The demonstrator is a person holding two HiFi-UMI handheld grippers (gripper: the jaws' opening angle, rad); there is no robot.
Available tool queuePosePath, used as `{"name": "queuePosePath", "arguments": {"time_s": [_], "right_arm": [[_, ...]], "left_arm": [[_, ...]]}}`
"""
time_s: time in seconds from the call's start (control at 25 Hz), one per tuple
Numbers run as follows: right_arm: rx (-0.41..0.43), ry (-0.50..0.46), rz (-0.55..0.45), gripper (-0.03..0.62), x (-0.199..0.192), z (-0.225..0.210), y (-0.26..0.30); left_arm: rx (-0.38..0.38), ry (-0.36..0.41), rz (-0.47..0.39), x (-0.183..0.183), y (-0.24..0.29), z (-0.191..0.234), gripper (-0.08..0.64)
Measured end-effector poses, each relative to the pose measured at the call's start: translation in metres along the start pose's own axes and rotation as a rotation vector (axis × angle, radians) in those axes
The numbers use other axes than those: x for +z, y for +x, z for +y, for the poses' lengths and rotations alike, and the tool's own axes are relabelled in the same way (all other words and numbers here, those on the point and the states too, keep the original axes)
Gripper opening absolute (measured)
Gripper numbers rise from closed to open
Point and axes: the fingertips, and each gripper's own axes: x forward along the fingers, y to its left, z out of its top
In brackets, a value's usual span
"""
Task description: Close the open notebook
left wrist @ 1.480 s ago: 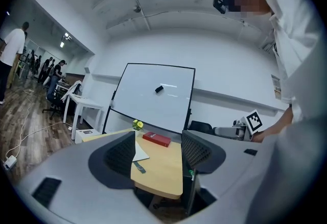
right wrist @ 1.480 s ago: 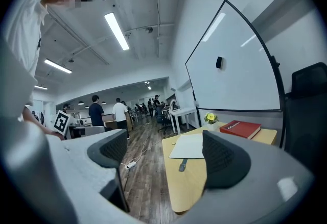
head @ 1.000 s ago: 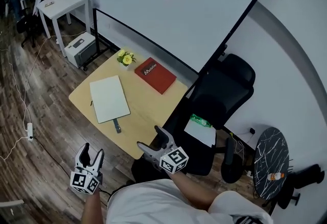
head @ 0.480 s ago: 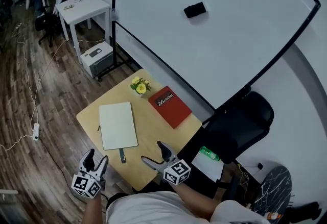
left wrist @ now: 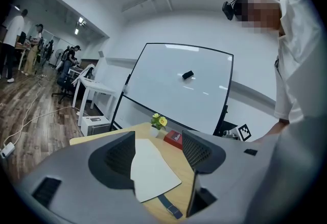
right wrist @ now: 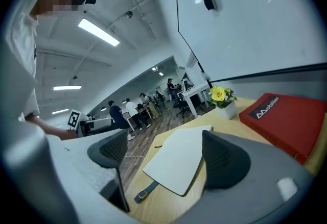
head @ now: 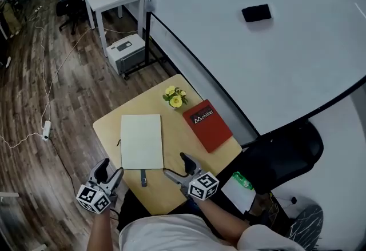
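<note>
Both sets of jaws spread wide, nothing held. My left gripper (head: 108, 170) hangs at near-left edge of table (head: 108, 127); my right gripper (head: 176, 165) hangs over near edge. Notebook (head: 142, 141) lies flat on table, pale face up, ahead of and between my fingers, touching neither. Each gripper view frames it in jaw gap, farther out. Dark strap (head: 143, 178) lies at its near edge. Red book (head: 209, 125) and flower pot (head: 174, 97) lie beyond.

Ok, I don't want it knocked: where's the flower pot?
In the head view the flower pot stands at the far edge of the table, between the notebook and the red book.
</note>
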Motion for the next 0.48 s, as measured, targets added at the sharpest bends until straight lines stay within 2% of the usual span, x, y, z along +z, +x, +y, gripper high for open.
{"name": "queuePosePath", "arguments": {"time_s": [0.28, 0.48], "right_arm": [[0.033, 0.172, 0.092, 0.463, -0.019, -0.031, 0.028], [0.047, 0.433, 0.133, 0.462, -0.036, -0.055, 0.038]], "left_arm": [[-0.075, -0.116, 0.104, -0.023, 0.026, 0.042, 0.275], [-0.144, -0.235, 0.210, -0.054, 0.042, 0.071, 0.270]]}}
